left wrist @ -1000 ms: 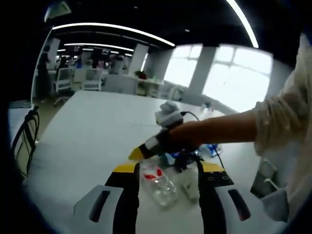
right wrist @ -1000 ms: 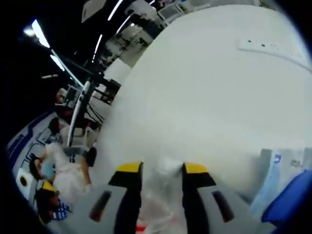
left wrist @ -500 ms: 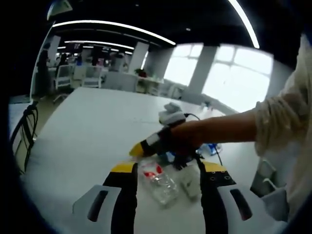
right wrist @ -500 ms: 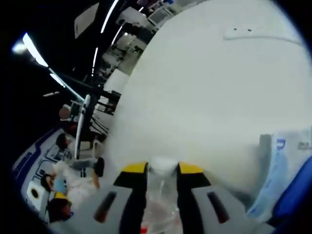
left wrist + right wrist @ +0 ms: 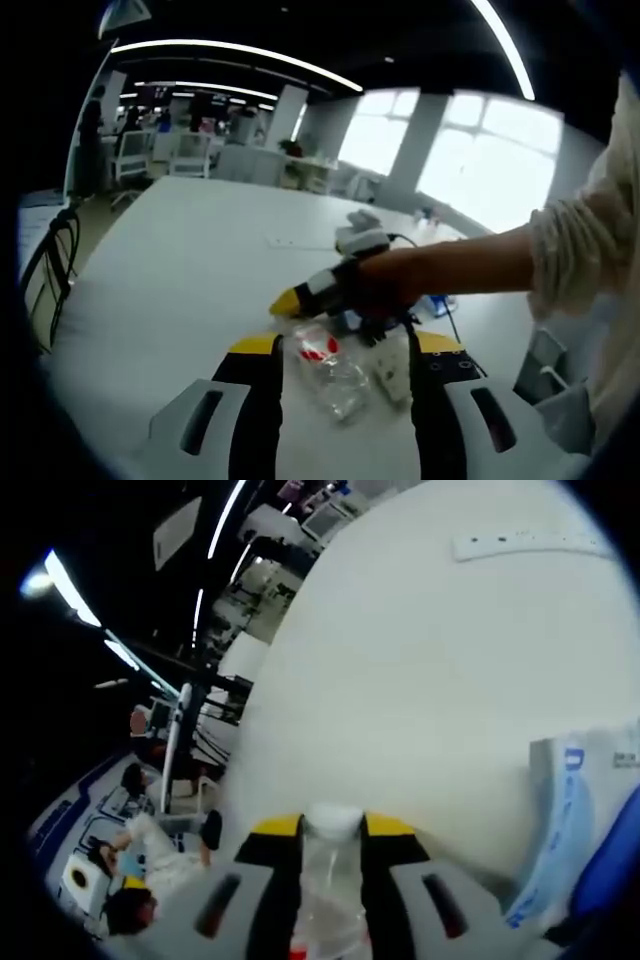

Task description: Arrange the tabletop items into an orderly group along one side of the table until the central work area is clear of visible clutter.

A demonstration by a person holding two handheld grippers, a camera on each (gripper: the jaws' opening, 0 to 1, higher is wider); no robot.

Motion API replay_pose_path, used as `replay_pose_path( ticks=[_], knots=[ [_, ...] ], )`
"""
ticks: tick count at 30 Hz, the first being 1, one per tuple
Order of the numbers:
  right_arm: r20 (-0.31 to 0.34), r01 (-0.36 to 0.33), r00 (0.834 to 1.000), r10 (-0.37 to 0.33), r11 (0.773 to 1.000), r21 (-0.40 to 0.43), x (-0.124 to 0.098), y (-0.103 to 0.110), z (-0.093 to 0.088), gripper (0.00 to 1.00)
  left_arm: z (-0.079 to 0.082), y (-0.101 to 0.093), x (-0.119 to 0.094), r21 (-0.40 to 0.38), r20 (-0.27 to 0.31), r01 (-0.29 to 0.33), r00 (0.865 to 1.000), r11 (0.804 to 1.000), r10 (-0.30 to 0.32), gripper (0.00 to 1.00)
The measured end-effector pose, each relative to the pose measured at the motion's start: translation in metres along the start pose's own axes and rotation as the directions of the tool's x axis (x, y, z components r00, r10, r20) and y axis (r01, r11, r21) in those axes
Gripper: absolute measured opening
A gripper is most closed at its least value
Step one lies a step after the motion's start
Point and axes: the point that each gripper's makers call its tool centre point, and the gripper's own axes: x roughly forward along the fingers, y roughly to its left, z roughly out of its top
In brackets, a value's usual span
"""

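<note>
Left gripper view: the left hand-held gripper (image 5: pixel 340 345) hovers with jaws wide apart, nothing between them held; past them on the white bench (image 5: pixel 180 260) lies a clear plastic bottle (image 5: pixel 325 365) with a red label, on its side, beside a small whitish item I cannot identify. The right hand-held gripper (image 5: pixel 300 298) reaches in from the right, yellow tips at the bottle's upper end, a person's sleeve behind it. A blue-and-white packet (image 5: pixel 432 304) sits just beyond, partly hidden. Right gripper view: the right hand-held gripper (image 5: pixel 332 828) has its jaws drawn in against the bottle (image 5: pixel 328 885), just under the white cap (image 5: pixel 334 818); a grip, by the look of it. Bottle appears empty or nearly so, no liquid line visible. Judgement: light, thin-walled, likely to dent under a hard squeeze, smooth and apt to slip or swing; the stiffer neck below the cap is the sound place to hold. To the right, touching the frame edge, a pale packet with blue print (image 5: pixel 585 810) and something solid blue beside it; contents not discernible.
</note>
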Motion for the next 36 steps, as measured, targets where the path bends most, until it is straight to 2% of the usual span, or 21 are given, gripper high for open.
replay_pose_path(
  ticks=[17, 27, 32, 36],
  knots=[
    [0.058, -0.039, 0.997, 0.041, 0.998, -0.046, -0.012, 0.014, -0.001, 0.17, -0.006, 0.007, 0.003, 0.006, -0.009, -0.001, 1.0, 1.0, 0.001, 0.46],
    [0.096, -0.062, 0.992, 0.078, 0.986, -0.156, -0.026, 0.036, -0.003, 0.17, -0.01, 0.013, 0.005, 0.007, -0.017, 0.011, 1.0, 1.0, -0.011, 0.48],
    [0.11, -0.072, 0.989, 0.099, 0.971, -0.226, -0.032, 0.047, -0.005, 0.17, -0.013, 0.014, 0.008, 0.013, -0.021, 0.037, 0.999, 0.999, -0.037, 0.52],
    [0.123, -0.074, 0.987, 0.107, 0.967, -0.245, -0.038, 0.052, -0.008, 0.17, -0.016, 0.013, 0.011, 0.012, -0.029, 0.067, 0.997, 0.998, -0.066, 0.54]
  ],
)
